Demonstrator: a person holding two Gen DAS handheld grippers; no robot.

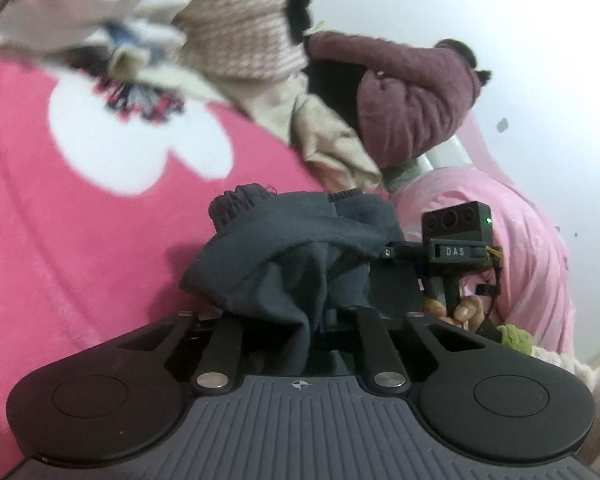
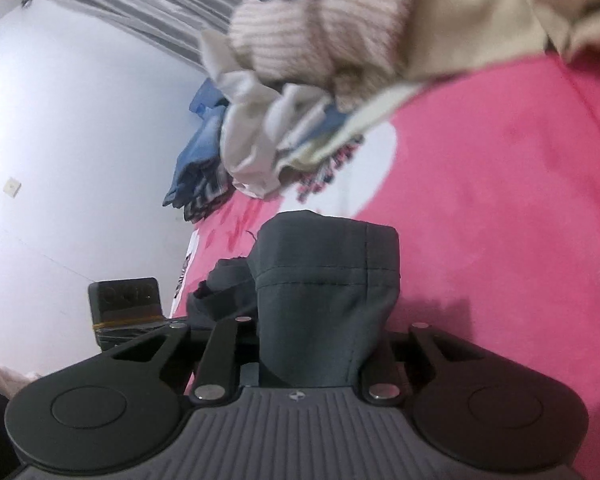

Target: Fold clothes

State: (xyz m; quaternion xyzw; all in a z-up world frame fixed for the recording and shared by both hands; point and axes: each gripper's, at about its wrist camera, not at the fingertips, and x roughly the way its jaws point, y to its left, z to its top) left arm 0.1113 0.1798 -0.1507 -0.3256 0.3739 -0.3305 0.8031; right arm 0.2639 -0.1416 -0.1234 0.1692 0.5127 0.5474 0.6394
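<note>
The grey garment (image 1: 300, 256) is pinched by the left gripper (image 1: 300, 320) and the right gripper (image 2: 312, 344), both narrowed on cloth, above the pink blanket (image 1: 60, 240). Edges are best pulled taut and matched before laying down.

Both wrist views look closely across pink bedding (image 1: 80, 240).

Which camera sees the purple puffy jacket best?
The left wrist view: the purple quilted jacket lies in full sight there on the clothes pile, behind the dark grey garment. The right wrist view does not show it.
</note>
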